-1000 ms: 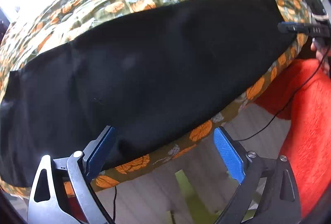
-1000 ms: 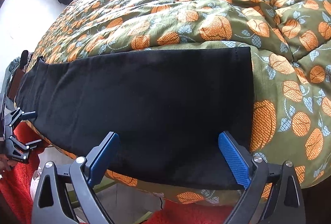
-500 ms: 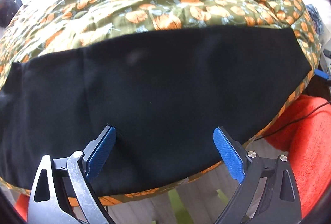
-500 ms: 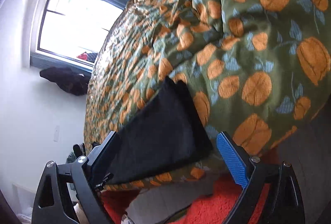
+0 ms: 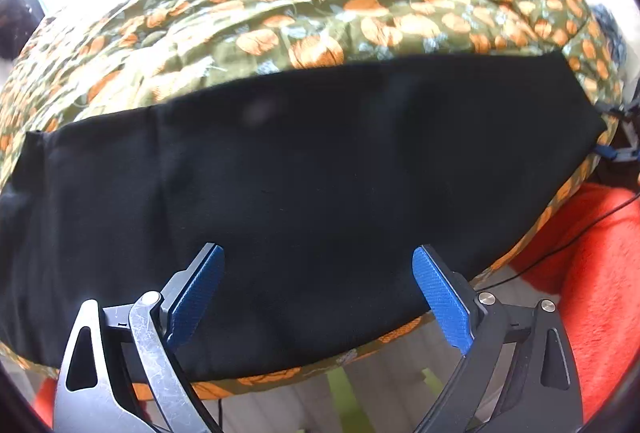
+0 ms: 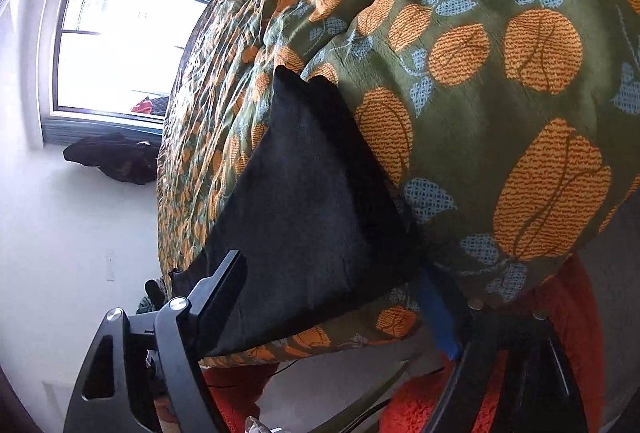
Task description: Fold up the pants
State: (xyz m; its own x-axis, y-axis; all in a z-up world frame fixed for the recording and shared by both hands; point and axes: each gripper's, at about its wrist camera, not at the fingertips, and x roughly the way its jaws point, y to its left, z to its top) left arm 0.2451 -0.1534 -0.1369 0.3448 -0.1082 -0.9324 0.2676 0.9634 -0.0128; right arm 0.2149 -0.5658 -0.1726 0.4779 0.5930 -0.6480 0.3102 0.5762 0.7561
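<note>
The bed cover (image 5: 320,13), green with orange fruit, fills both views, and its far edge is lost in glare in the left wrist view. On it, along the near edge of the bed, lie the black pants (image 5: 320,161), spread flat and long; their left end runs out of the left wrist picture, so the whole length cannot be seen there. The right wrist view catches only one end of the pants (image 6: 312,201), seen edge-on and rolled sideways, with two corners poking up.

The left gripper (image 5: 318,293) hangs just over the near edge of the pants, its blue pads wide apart and empty; whether they touch the cloth is hard to tell. The right gripper (image 6: 340,297) has its jaws apart too, though they have just been closing, and the pants' end sits between them. Its right pad is half hidden behind the cloth and cover, so contact is unclear.

Only the right wrist view shows the window (image 6: 120,45) and a dark garment (image 6: 112,157) below it; only the left shows the orange rug (image 5: 592,257) and a thin cable (image 5: 576,233).
</note>
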